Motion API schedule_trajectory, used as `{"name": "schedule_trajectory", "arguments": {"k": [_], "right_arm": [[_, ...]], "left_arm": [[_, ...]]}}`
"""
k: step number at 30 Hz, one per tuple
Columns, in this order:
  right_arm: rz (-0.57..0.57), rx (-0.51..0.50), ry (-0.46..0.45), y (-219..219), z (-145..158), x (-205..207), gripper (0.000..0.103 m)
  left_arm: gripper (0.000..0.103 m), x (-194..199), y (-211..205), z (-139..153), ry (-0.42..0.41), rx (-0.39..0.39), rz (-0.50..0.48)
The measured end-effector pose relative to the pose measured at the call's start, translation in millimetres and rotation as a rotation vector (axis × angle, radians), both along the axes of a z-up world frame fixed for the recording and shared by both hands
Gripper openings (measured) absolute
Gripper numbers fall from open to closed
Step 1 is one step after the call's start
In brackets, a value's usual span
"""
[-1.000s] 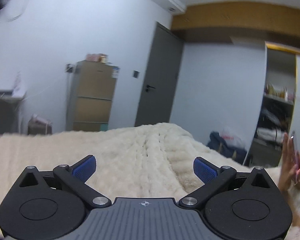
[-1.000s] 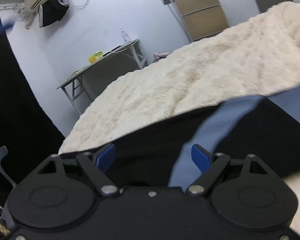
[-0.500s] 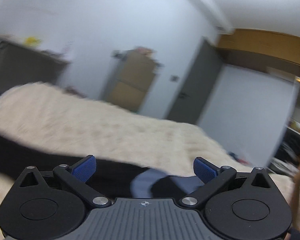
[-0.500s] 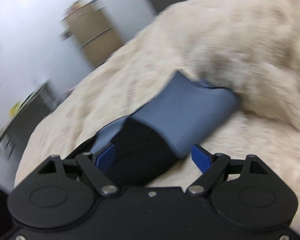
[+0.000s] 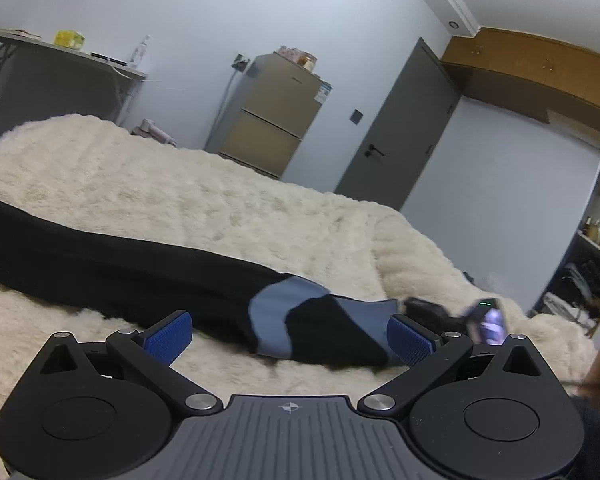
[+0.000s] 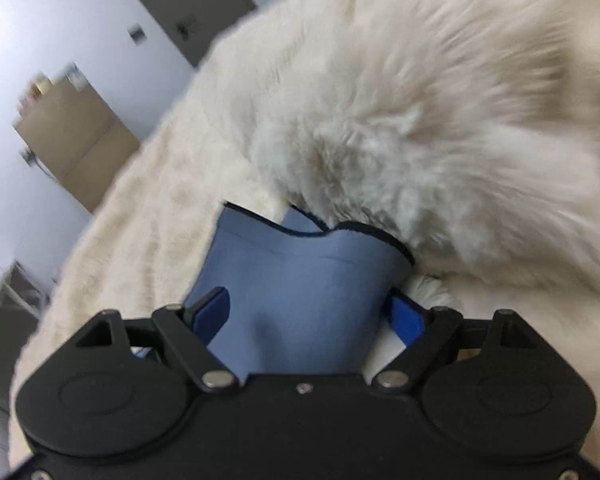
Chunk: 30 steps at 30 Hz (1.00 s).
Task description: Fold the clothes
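Black-and-blue garment (image 5: 148,268) stretched across bed (image 5: 228,208). Left hand-held gripper (image 5: 290,338) lowered toward it, jaws wide, empty. Right hand-held gripper (image 6: 310,314) swung over blue cuff, wide, ungripped; grasp pending.

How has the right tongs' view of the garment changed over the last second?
Yes, moved: the right tongs swung from the black body to the blue cuff, closer in; the fridge shifted from upper right to left.
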State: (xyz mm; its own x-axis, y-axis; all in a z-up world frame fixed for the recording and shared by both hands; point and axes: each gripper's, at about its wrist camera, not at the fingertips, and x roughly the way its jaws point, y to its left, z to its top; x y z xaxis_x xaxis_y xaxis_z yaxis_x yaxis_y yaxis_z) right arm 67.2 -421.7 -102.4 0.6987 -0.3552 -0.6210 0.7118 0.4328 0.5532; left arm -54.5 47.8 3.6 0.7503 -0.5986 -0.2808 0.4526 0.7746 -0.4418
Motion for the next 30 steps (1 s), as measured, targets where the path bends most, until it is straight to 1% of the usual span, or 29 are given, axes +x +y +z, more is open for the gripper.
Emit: {"name": "schedule_trajectory", "arguments": {"k": [1, 2, 4, 5, 6, 7, 8, 9, 10, 11, 12, 13, 15, 17, 19, 21, 23, 24, 26, 27, 28, 29, 30], "right_arm": [[0.0, 0.024, 0.009, -6, -6, 1, 0.081], [-0.01, 0.043, -0.014, -7, -9, -4, 0.081], [-0.033, 0.09, -0.078, -9, -16, -15, 0.081], [-0.036, 0.099, -0.091, -10, -17, -16, 0.081], [-0.04, 0.108, -0.109, -11, -17, -17, 0.075], [-0.044, 0.115, -0.131, -12, -17, -17, 0.069], [-0.045, 0.108, -0.159, -13, -16, -17, 0.047], [-0.027, 0.057, -0.175, -11, -10, -15, 0.022], [-0.002, 0.003, -0.177, -8, -4, -13, 0.021], [0.026, -0.054, -0.189, -2, 3, -11, 0.017], [0.061, -0.128, -0.209, 7, 12, -9, 0.016], [0.086, -0.175, -0.22, 13, 19, -8, 0.015], [0.139, -0.249, -0.253, 22, 35, -7, 0.013], [0.16, -0.285, -0.301, 21, 51, -12, 0.013], [0.149, -0.333, -0.364, 7, 72, -23, 0.013], [0.077, -0.43, -0.388, -14, 92, -38, 0.013], [-0.027, -0.504, -0.367, -42, 106, -52, 0.015], [-0.065, -0.506, -0.329, -57, 107, -56, 0.018], [-0.113, -0.479, -0.246, -84, 102, -61, 0.022], [-0.137, -0.464, -0.204, -97, 99, -63, 0.025], [-0.144, -0.446, -0.183, -107, 95, -64, 0.025], [-0.139, -0.433, -0.18, -112, 91, -64, 0.028], [-0.131, -0.434, -0.182, -114, 88, -63, 0.033]], "left_arm": [[0.103, 0, -2, -2, -0.006, 0.006, -0.002], [0.103, -2, -3, -6, -0.013, 0.018, -0.003], [0.103, 1, -4, -13, 0.011, 0.022, -0.002], [0.103, 5, -4, -19, 0.043, 0.018, 0.003], [0.103, 7, -3, -23, 0.065, 0.014, 0.011], [0.103, 8, -3, -25, 0.074, 0.011, 0.017], [0.103, 9, 0, -28, 0.095, 0.002, 0.031], [0.103, 9, 1, -28, 0.098, -0.002, 0.036], [0.103, 9, 2, -29, 0.1, -0.006, 0.041], [0.103, 7, 4, -28, 0.092, -0.008, 0.046], [0.103, 6, 6, -28, 0.087, -0.009, 0.049], [0.103, 5, 7, -29, 0.082, -0.009, 0.051], [0.103, 2, 11, -32, 0.101, -0.009, 0.061], [0.103, 1, 13, -34, 0.119, -0.013, 0.061], [0.103, 0, 15, -36, 0.126, -0.019, 0.053], [0.103, 1, 14, -38, 0.127, -0.021, 0.043], [0.103, 5, 10, -43, 0.141, -0.022, 0.035], [0.103, 8, 6, -48, 0.154, -0.021, 0.031], [0.103, 14, -3, -55, 0.184, -0.013, 0.031], [0.103, 17, -10, -58, 0.202, -0.004, 0.029], [0.103, 19, -16, -59, 0.207, 0.007, 0.022], [0.103, 20, -21, -60, 0.212, 0.017, 0.015], [0.103, 20, -24, -60, 0.206, 0.024, 0.01]]}}
